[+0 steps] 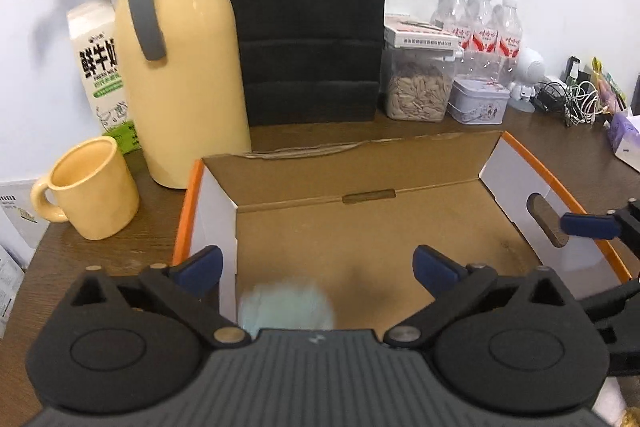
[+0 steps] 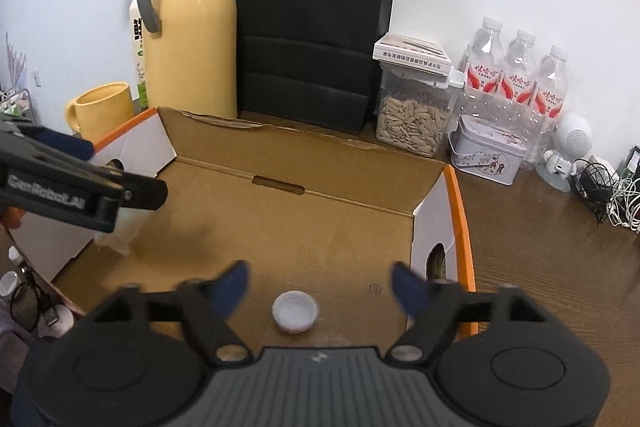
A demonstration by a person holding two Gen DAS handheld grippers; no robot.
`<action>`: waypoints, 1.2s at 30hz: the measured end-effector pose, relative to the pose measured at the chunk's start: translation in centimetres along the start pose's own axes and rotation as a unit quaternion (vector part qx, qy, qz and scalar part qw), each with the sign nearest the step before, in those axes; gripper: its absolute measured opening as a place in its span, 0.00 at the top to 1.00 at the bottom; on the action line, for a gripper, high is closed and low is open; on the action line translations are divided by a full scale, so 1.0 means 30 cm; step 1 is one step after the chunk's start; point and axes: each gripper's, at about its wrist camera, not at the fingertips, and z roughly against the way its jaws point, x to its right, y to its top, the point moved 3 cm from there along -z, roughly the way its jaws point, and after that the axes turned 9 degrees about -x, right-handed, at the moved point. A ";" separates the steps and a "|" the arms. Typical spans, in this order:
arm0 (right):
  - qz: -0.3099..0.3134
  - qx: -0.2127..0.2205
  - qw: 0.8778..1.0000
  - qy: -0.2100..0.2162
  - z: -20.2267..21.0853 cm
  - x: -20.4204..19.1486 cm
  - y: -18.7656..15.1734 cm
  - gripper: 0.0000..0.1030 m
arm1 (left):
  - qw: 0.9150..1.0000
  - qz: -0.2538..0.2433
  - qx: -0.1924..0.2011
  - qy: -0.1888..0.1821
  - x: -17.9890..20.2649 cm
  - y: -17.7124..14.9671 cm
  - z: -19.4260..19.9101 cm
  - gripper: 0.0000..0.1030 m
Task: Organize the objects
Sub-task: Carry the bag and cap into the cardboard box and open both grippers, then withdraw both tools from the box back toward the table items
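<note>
Both claws hang wide over the open brown cardboard box (image 2: 320, 227): right claw (image 2: 320, 287) above a small white plastic cap (image 2: 295, 311), left claw (image 1: 318, 269) above a blurred pale-blue fuzzy ball (image 1: 286, 307) (neither gripped).

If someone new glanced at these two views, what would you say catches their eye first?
Most likely the open cardboard box with orange edges, which fills the middle of the desk. Behind it at the left stands a tall yellow jug with a grey handle, beside a black paper bag. Inside the box, a small white cap lies on the floor between the open fingers of the right hand-held gripper.
</note>
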 end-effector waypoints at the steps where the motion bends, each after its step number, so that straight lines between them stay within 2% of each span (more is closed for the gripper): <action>1: 0.001 0.002 1.000 0.000 0.005 -0.001 -0.001 0.08 | 1.000 -0.001 0.001 0.004 0.005 0.001 0.005 0.00; 3: 0.001 0.008 1.000 -0.002 0.021 -0.002 0.000 0.03 | 1.000 -0.002 0.006 0.006 0.007 -0.003 0.022 0.00; 20: -0.021 0.079 0.996 -0.029 0.281 0.001 -0.060 0.00 | 0.998 0.008 0.063 0.008 -0.001 -0.093 0.265 0.00; 36: -0.041 0.119 0.991 -0.039 0.476 -0.036 -0.291 0.00 | 0.994 0.030 0.101 0.013 -0.051 -0.319 0.459 0.00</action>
